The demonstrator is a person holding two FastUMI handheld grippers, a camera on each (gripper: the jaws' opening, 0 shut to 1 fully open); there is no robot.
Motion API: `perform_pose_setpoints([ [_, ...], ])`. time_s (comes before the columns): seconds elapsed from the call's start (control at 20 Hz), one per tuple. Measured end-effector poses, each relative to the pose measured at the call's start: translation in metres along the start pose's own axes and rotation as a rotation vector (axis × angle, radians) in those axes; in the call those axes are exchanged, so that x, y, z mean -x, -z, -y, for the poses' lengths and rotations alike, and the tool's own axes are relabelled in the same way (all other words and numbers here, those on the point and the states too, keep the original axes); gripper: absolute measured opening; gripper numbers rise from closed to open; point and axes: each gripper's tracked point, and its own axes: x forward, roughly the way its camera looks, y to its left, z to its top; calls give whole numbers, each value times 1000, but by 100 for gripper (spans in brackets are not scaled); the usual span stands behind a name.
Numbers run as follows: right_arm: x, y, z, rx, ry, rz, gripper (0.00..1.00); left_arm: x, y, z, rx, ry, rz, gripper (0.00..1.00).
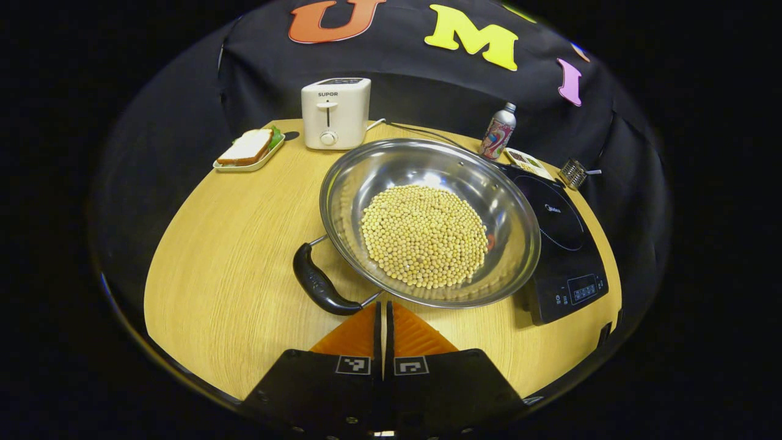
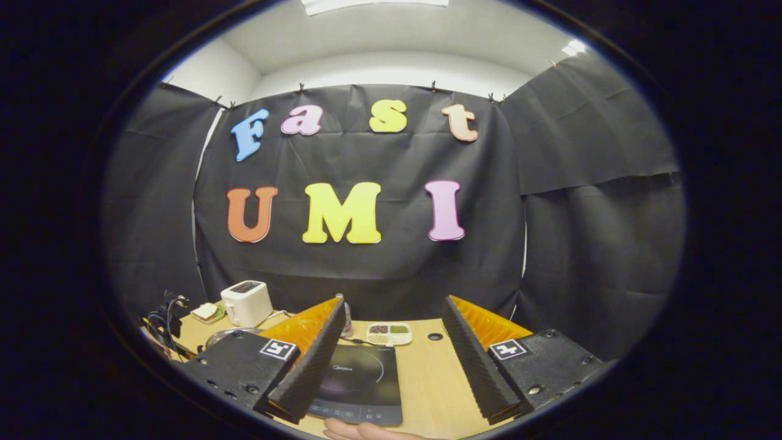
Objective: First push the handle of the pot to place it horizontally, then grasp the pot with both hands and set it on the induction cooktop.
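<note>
The round wooden desk [image 1: 232,269] is carrying everything here. The steel pot [image 1: 427,177], its bottom covered with pale beans [image 1: 423,235], is sitting at the middle of the desk, its far rim overlapping the near edge of the black induction cooktop [image 1: 565,244], which is lying just to the right of it. The pot's black handle [image 1: 317,284] is pointing toward the near left, slanting rather than lying level. The left gripper [image 1: 385,315] is hovering just in front of the pot's near rim, beside the handle's end, with its fingers [image 1: 354,333] clenched together on nothing. In the right gripper view, the right gripper [image 2: 391,324] is hanging over the cooktop's near side, fingers [image 2: 311,360] released wide. A white toaster [image 1: 336,113] is standing at the back, a sandwich tray [image 1: 247,150] lying left of it and a can [image 1: 498,131] standing to its right.
</note>
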Motion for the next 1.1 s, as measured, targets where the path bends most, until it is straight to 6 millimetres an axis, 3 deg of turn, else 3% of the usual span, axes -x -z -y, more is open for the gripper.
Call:
perform_pose_setpoints([
  [0.05,-1,2,1,-5,0,-5,99,-1,-1,-4,-8,-4,-1,0],
  [0.15,-4,7,1,-12,3,-19,99,-4,-4,-11,-14,-14,-1,0],
  [0.2,-6,9,2,-15,1,-26,100,-7,-5,-14,-13,-17,1,10],
  [0.25,-7,11,2,-15,3,-33,100,-8,-7,-17,-10,-20,3,0],
  [0.3,-10,13,2,-15,7,-40,99,-10,-10,-20,-6,-21,5,11],
  [0.4,-11,17,2,-25,12,-57,99,-13,-13,-26,-2,-24,6,10],
  [0.45,-12,21,1,-31,8,-69,99,-14,-15,-29,-1,-28,10,0],
  [0.5,-12,22,-1,-35,3,-73,100,-16,-18,-33,2,-33,13,11],
  [0.55,-11,22,-1,-37,1,-73,99,-18,-20,-36,5,-38,15,0],
  [0.8,-15,17,-3,-19,19,-46,98,-30,-30,-52,4,-55,20,0],
  [0.85,-15,18,-5,-18,17,-46,100,-34,-32,-55,9,-60,19,10],
  [0.9,-16,18,-6,-19,14,-46,99,-37,-34,-58,11,-61,16,11],
  [0.95,-17,19,-6,-20,14,-48,99,-40,-36,-60,13,-62,13,11],
  [1.0,-18,20,-6,-20,17,-52,100,-43,-40,-62,14,-63,17,0],
  [1.1,-23,24,-7,-19,19,-60,100,-48,-47,-66,9,-70,26,0],
])
